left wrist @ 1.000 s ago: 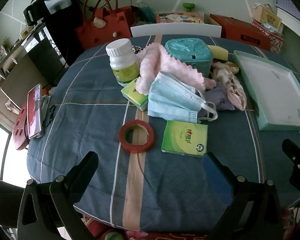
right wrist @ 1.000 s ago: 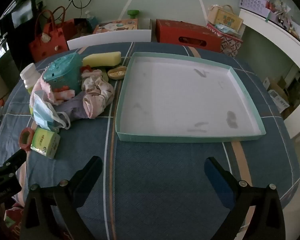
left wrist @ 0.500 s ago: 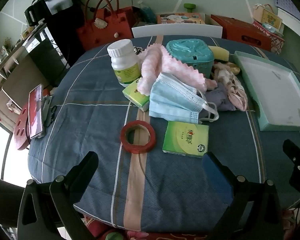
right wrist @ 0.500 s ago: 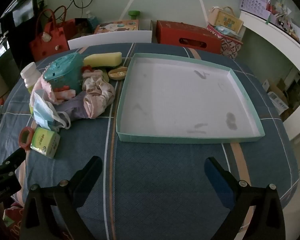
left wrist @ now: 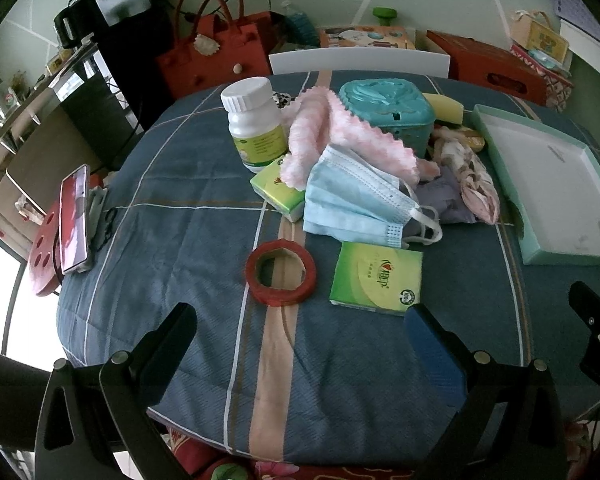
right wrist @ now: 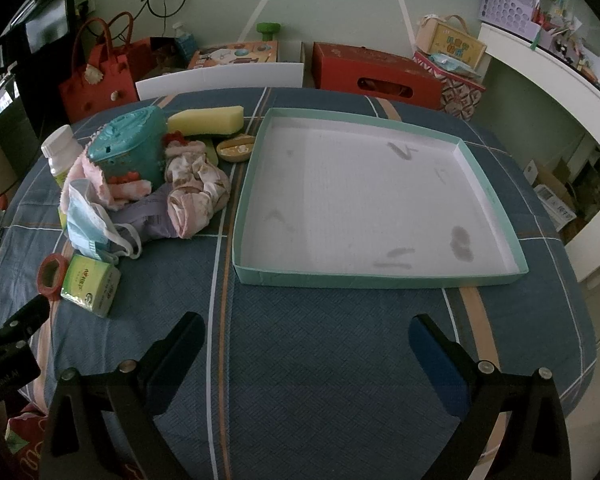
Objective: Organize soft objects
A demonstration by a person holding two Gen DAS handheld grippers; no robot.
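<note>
Several soft things are lying heaped on the table (right wrist: 320,360), ahead and left of the right gripper (right wrist: 306,344). Straight ahead of it, the big tray (right wrist: 376,280) is sitting with nothing inside. The pink towel (left wrist: 340,132), flowered cloth (right wrist: 198,184) and blue mask (left wrist: 356,200) are looking light and floppy; pinching a raised fold should work. Both grippers are hanging wide apart, the left gripper (left wrist: 300,332) facing the mask.

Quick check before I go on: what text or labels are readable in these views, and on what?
Green tissue pack: red characters and a round logo, too blurred to read.
White bottle: green label, print too small.
Left gripper body, seen from the right wrist: white lettering, illegible.
Nothing else readable.
</note>
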